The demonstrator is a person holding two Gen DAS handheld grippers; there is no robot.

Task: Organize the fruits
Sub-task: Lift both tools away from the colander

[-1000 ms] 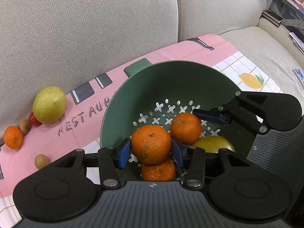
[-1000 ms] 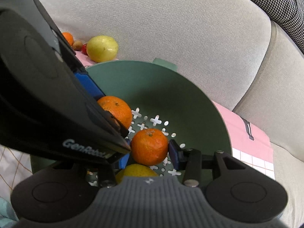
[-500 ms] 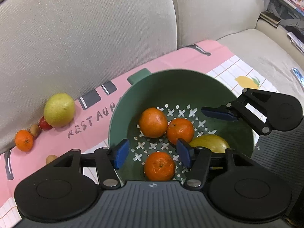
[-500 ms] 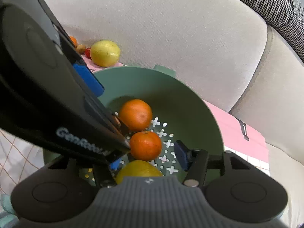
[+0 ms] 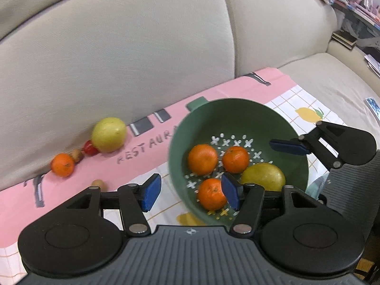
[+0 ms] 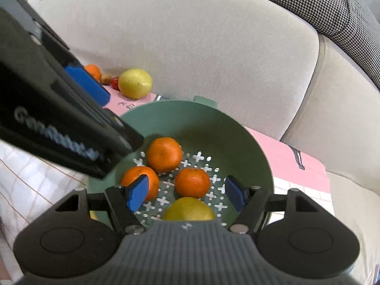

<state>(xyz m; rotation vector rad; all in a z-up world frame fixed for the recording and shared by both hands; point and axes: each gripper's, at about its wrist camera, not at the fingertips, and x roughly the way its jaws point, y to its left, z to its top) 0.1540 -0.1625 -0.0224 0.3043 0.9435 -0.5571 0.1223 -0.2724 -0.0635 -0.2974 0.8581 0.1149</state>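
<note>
A green colander (image 5: 237, 114) stands on a pink printed cloth (image 5: 142, 152) on the sofa seat. In it lie three oranges (image 5: 202, 159) (image 5: 235, 159) (image 5: 211, 197) and a yellow-green fruit (image 5: 263, 177). My left gripper (image 5: 190, 193) hovers open above the colander's near rim, holding nothing. My right gripper (image 6: 186, 196) hangs over the colander (image 6: 201, 123) with its jaws opening; the pads touch no fruit. By the backrest lie another yellow-green fruit (image 5: 109, 134), a small red fruit (image 5: 89, 147), a small brown one (image 5: 77, 155) and an orange (image 5: 63, 165).
Another small brown fruit (image 5: 97, 182) lies on the cloth near my left finger. The sofa backrest (image 5: 118, 59) rises right behind the fruit row. A phone-like object (image 5: 372, 105) rests on the seat at far right. Cluttered shelves (image 5: 356, 11) show at the upper right.
Both grippers opened and let go of their oranges, which now lie in the colander. Both have drawn up and back from it.
</note>
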